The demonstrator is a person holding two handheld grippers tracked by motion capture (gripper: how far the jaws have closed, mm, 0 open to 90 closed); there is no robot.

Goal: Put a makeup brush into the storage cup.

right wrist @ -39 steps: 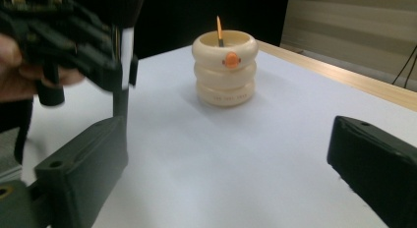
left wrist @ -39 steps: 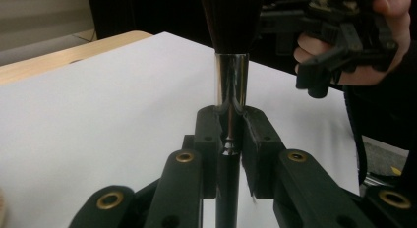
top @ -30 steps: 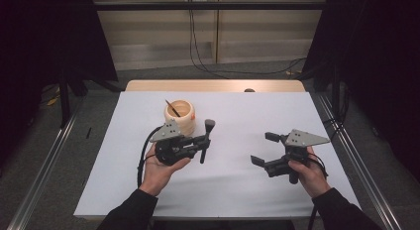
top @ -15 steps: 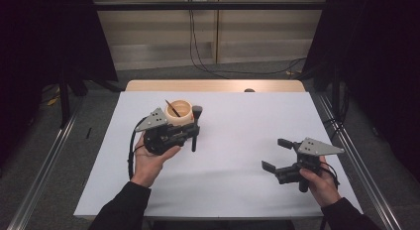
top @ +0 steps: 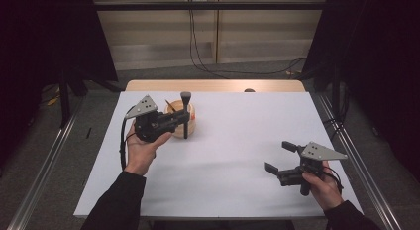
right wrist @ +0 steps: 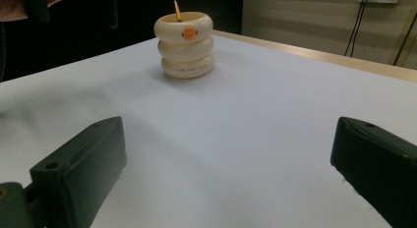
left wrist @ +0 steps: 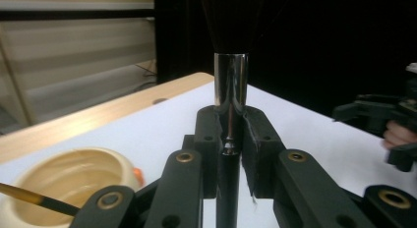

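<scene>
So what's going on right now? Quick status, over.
Left gripper shut on black-handled makeup brush, upright beside cream ringed pot. Right gripper open, empty, low over white table. Thin orange stick already in pot; nothing else blocking.

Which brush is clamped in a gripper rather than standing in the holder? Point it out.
The black makeup brush, held upright in the left gripper beside the cream holder. The other, an orange-handled brush, leans loose inside that holder.

Black long sleeves, black claws (top: 184, 122) (brass-ringed pivot screws), grey three-cornered top plates, trailing black cables
</scene>
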